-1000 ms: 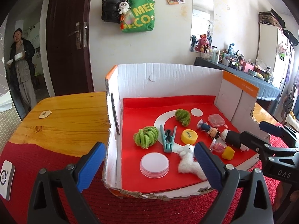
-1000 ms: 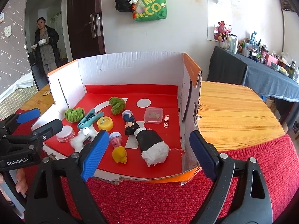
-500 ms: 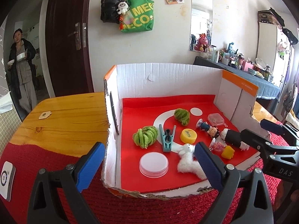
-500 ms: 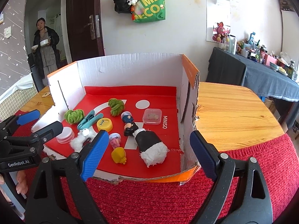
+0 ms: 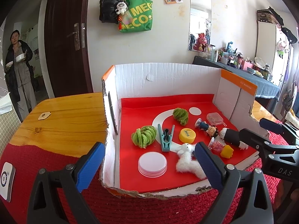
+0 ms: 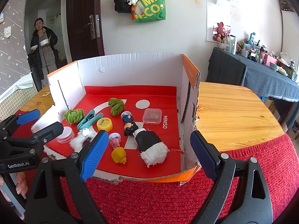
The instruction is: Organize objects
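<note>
Both my tongs, left [image 5: 147, 166] and right [image 6: 149, 155], gape empty before the red-floored cardboard box [image 6: 130, 71]; I advise descending squarely over one toy.

Bright, even daylight; soft shadows inside the cardboard box [image 5: 168, 78]; sharp focus; fisheye bending and dark corners.

White plush toy [image 5: 186, 160] partly hidden behind left gripper [image 5: 149, 166]; small clear box [image 6: 152, 116] contents too small to tell.
</note>
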A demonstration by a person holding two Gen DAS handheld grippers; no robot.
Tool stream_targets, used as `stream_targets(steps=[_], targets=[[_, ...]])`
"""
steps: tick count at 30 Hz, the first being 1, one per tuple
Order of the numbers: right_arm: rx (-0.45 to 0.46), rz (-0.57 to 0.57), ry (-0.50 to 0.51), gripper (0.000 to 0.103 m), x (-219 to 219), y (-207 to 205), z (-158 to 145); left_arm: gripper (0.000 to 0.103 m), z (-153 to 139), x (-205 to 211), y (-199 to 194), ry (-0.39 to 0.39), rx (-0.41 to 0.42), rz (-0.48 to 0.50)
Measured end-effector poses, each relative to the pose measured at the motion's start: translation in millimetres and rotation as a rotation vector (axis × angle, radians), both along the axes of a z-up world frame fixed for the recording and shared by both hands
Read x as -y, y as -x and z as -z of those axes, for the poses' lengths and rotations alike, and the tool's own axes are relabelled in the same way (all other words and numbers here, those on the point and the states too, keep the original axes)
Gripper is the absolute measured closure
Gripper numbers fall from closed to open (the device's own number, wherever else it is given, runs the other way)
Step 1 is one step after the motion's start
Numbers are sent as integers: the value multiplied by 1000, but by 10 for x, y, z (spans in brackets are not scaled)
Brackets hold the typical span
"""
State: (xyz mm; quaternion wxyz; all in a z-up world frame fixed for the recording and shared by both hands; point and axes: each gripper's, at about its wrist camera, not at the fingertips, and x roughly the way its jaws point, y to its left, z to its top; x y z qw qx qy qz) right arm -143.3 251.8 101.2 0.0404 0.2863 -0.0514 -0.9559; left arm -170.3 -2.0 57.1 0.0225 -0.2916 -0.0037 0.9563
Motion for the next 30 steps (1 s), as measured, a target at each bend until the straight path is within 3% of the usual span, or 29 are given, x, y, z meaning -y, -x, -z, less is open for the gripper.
stream_targets(steps=[30], targets=[[-14, 16, -4, 13, -6, -26, -8, 5, -14, 7, -37, -1, -15, -7]])
